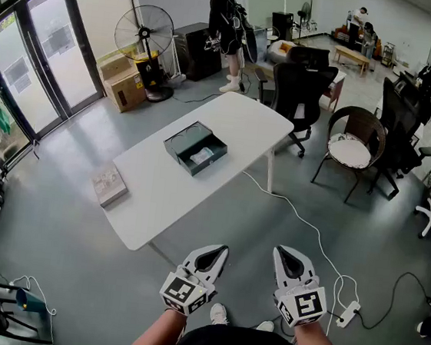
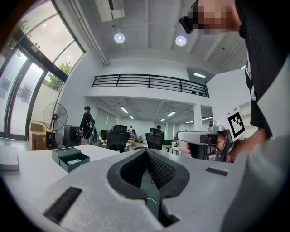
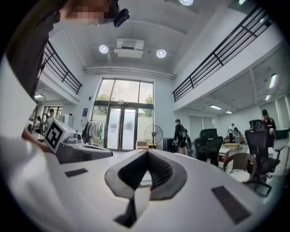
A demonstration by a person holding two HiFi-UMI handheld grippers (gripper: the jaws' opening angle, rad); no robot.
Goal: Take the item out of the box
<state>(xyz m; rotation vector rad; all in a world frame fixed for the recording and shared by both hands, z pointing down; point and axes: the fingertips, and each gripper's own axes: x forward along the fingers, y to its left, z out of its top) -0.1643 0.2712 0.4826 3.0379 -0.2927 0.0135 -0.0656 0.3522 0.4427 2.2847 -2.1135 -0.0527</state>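
A: How do the two tools stand?

B: The left gripper has its jaws fully together and nothing is between them. In the left gripper view the black ribbed pads meet at the tip. The right gripper looks the same: its jaws are pressed together and it is empty. Both point level, near the person's body, well apart from the table.

A: Where is the box?

B: The box is on the middle of the table, far from both grippers. It is a dark green rectangle with low walls, open on top. The item lies inside, in the right part. It is small, pale and flat. I cannot tell its material.

A: What are the surfaces like?

B: The table is white and smooth, with rounded corners. The gripper shells are matte, white and grey. A flat beige pack lies on the near left corner of the table.

A: Is there any writing?

B: I can read none. There are only black-and-white square markers on each cube.
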